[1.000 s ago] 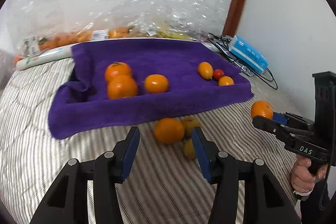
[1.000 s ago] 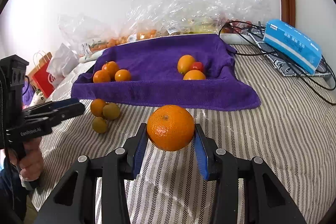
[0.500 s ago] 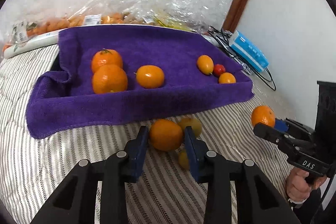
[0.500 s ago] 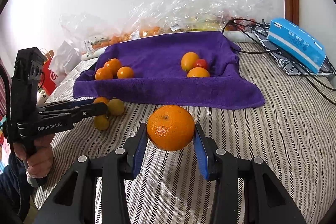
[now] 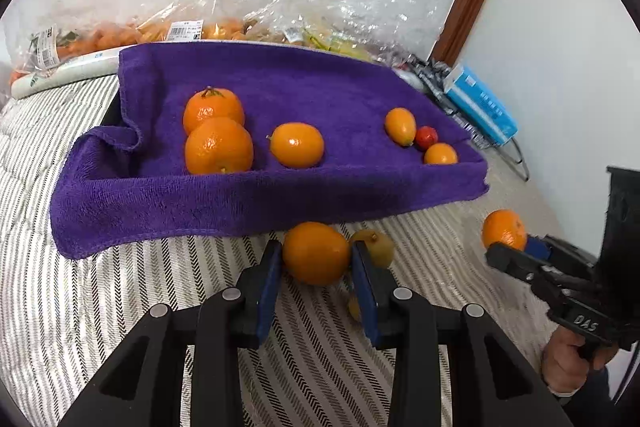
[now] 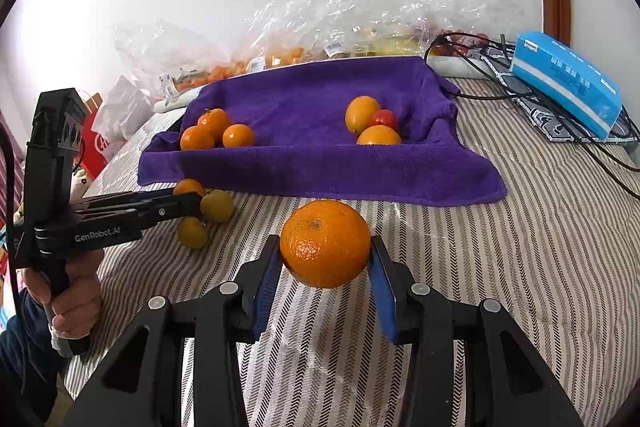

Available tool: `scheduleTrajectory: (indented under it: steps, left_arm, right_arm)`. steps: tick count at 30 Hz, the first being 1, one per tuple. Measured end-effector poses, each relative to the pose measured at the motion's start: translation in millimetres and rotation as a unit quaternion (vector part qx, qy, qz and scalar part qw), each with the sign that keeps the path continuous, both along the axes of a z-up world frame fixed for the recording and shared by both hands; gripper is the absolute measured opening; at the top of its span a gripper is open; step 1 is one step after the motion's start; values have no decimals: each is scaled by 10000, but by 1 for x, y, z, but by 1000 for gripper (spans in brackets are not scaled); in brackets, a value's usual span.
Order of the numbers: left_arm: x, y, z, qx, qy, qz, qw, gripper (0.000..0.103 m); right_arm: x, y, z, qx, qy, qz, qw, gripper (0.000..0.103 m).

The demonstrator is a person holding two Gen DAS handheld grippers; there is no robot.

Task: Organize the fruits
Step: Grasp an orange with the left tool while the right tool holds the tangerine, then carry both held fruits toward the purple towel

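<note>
A purple towel point(image 5: 328, 83) lines a tray on the striped bed. On it lie three oranges at the left point(image 5: 218, 147) and two small oranges with a red tomato point(image 5: 426, 137) at the right. My left gripper point(image 5: 316, 263) is shut on an orange point(image 5: 316, 253) just in front of the towel; two yellowish fruits point(image 5: 378, 247) lie beside it. My right gripper point(image 6: 324, 263) is shut on a larger orange point(image 6: 324, 243), held above the bed; it shows at the right of the left wrist view point(image 5: 504, 229).
Clear plastic bags of fruit point(image 5: 240, 23) lie behind the towel along the wall. A blue tissue pack point(image 6: 568, 83) and black cables point(image 6: 500, 83) lie at the back right. A red bag point(image 6: 96, 147) stands beyond the bed's left edge.
My left gripper has moved forward around the loose orange and closed on it. My right gripper still holds its orange in about the same place.
</note>
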State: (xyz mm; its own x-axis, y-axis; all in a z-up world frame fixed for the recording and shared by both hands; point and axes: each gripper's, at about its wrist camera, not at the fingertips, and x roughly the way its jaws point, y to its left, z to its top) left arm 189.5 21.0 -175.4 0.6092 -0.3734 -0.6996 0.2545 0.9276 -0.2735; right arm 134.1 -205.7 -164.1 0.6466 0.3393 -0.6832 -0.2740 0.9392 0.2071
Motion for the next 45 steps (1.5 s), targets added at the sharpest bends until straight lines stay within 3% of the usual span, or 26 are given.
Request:
scheduleTrajectory:
  steps: [45]
  left_arm:
    - [-6,5,8,-172,-327,140,9992,33]
  right_arm:
    - [0,-4,1,45,-33,-130,9999,43]
